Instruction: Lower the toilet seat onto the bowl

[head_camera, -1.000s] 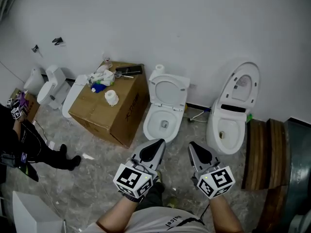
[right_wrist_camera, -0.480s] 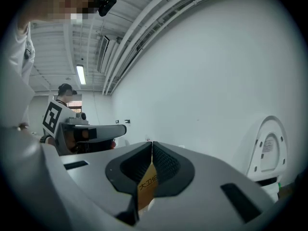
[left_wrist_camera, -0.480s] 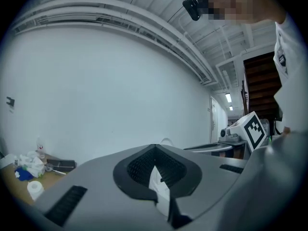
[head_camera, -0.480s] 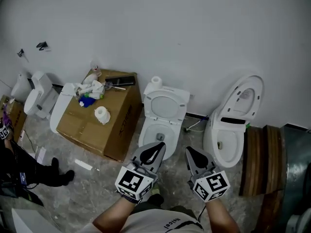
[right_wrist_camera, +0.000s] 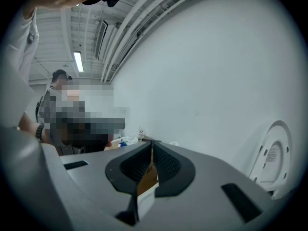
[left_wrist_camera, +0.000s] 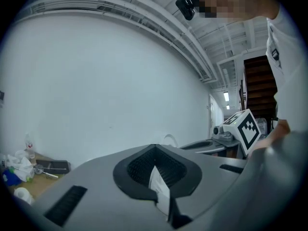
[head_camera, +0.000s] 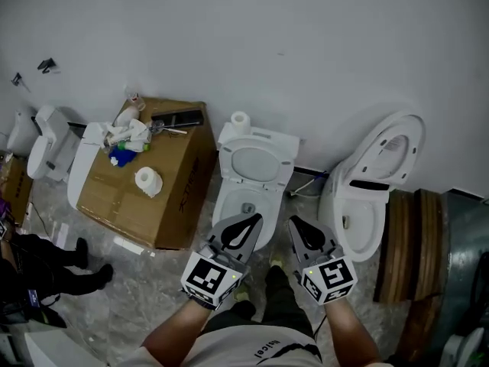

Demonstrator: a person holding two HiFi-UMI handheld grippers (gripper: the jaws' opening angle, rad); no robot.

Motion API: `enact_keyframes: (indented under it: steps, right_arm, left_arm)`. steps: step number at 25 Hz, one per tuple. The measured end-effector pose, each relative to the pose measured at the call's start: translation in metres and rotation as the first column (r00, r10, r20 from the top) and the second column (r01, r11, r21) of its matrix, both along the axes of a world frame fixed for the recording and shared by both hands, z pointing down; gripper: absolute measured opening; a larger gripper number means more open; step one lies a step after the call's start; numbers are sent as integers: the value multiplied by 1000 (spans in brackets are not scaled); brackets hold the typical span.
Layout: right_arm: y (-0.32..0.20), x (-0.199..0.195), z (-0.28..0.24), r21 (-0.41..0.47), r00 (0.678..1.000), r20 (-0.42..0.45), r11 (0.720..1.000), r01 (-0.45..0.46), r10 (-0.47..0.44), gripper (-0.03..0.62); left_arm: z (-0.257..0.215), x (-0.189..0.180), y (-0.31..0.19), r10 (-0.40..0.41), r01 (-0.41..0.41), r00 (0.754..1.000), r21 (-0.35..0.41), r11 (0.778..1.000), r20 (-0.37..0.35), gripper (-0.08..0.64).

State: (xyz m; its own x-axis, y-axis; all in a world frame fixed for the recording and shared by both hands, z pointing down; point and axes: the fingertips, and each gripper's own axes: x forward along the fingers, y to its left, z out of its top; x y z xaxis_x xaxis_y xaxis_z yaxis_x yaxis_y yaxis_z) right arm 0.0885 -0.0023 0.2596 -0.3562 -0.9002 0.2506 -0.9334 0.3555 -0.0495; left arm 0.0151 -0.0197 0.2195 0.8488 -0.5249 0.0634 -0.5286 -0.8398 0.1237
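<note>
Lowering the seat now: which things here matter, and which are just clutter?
For the job: raised seat, bowl, left gripper, right gripper.
Lying about: cardboard box, paper roll, second toilet, wooden boards.

Glossy white ceramic toilet (head_camera: 252, 163) — matt cardboard box (head_camera: 172, 197) — rough wooden planks (head_camera: 416, 243).

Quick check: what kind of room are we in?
Probably a storeroom or test space, not a working bathroom: the middle toilet, a second toilet beside it and a cluttered cardboard box all stand along one bare wall.
</note>
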Motion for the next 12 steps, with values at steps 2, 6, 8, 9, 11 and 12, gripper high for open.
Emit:
enact_keyframes:
  steps: [2,6,8,9,11,12]
  right_arm:
    - [-25,9,13,-16,1000,-12,1000,5,-6,18]
    - [-80,29,40,-43,998,-45,998,42,-44,18]
    - [-110,39,53,-48,996,-61,996,69,-72,18]
    - [-125,44,59,-51,994,-64,995,84,-87,19]
    - [-152,54,74,-67,991,-64,991,115,-119,18]
    - [-163,59,83,-78,988,-68,988,131,-136,20]
  left_arm:
    - [10,7,-22,-16,16,1000,-9,1000,5,11]
    - [26,28,-67,-47,47,999,-19,999,11,11]
    - [36,43,-92,-56,56,998,-10,998,7,9]
    - [42,51,-104,-59,59,998,-2,998,5,9]
    - [54,66,-126,-72,72,997,-5,997,6,9]
    - [61,71,-136,-84,84,996,-16,996,10,11]
